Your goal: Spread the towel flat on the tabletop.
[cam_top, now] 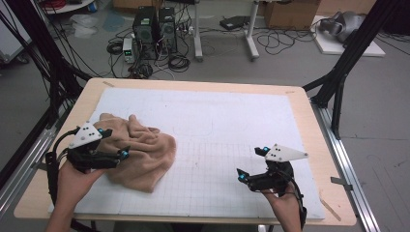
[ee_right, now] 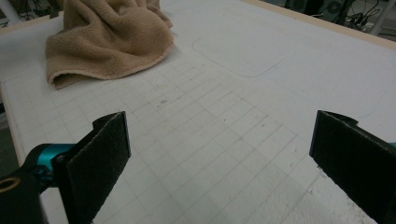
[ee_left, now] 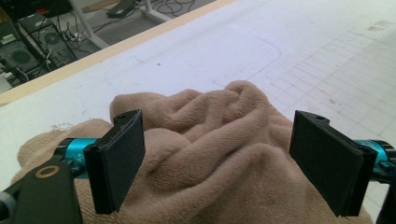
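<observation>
The fingers [ee_left: 119,163] of the left gripper [cam_top: 115,144] stood spread wide, one to each side of a crumpled tan fleece towel [cam_top: 140,150]. In the left gripper view the cloth bulged up between the two black pads and lay close against them, but the pads did not press into it, and nothing was pinched. The towel itself sat in a rumpled heap on the left part of the white gridded mat [cam_top: 227,125] that covered the light wooden tabletop [cam_top: 309,121], with its folds piled toward the left gripper and a rounded edge reaching toward the middle of the mat.

Farther right, the fingers [ee_right: 100,158] of the right gripper [cam_top: 251,163] were likewise spread wide and held nothing. They hung above bare grid squares of the mat, well apart from the towel, which showed at the far upper left of the right gripper view. A hand [cam_top: 285,205] gripped that tool from the near edge.
</observation>
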Demonstrator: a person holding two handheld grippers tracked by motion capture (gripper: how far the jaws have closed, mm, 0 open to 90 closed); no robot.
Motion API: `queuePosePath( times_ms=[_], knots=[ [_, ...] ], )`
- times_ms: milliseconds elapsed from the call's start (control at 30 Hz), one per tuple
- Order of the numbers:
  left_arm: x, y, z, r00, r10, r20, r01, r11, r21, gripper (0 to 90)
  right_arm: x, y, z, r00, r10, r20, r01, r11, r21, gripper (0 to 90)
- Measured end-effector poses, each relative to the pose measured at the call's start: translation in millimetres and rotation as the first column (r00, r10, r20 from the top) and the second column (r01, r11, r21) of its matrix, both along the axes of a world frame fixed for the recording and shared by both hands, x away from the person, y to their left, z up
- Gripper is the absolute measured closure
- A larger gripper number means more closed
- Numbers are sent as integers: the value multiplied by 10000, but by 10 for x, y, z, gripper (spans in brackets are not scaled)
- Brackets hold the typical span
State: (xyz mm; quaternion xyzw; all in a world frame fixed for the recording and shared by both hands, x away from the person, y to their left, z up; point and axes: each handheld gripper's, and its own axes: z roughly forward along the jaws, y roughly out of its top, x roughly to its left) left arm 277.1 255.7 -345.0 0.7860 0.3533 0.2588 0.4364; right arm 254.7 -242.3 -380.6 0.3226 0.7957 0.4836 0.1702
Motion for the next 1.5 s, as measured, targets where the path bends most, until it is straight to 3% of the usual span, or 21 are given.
queuePosePath(
  times_ms=[233,300,467,700,800,900,1100,1233,1500],
  knots=[
    [159,-1,-124,9988,180,-454,-163,9991,382,202,34,36,-19,9999,112,-91,-112,9999,-58,41],
    [205,-2,-173,9976,271,-638,-226,9973,694,203,45,37,-20,9999,114,-90,-115,9999,-60,41],
    [295,68,-351,9929,416,-1110,-343,9972,668,229,52,38,-26,9998,136,-148,-137,9999,-68,41],
    [317,104,-448,9920,513,-1151,-435,9967,686,310,53,66,-51,9996,191,-184,-193,9998,-96,41],
    [343,134,-525,9877,573,-1454,-494,9972,568,338,55,91,-64,9994,267,-208,-270,9996,-121,41],
    [346,132,-554,9867,595,-1513,-506,9968,618,364,56,110,-71,9993,288,-241,-291,9995,-127,41],
    [352,124,-611,9853,656,-1575,-549,9959,717,433,54,124,-74,9991,338,-267,-342,9993,-144,41],
    [342,121,-667,9858,708,-1521,-629,9964,563,504,53,129,-84,9991,351,-256,-355,9993,-139,41],
    [346,114,-677,9846,656,-1619,-560,9964,635,599,54,139,-98,9987,411,-308,-415,9990,-138,42]
  ],
)
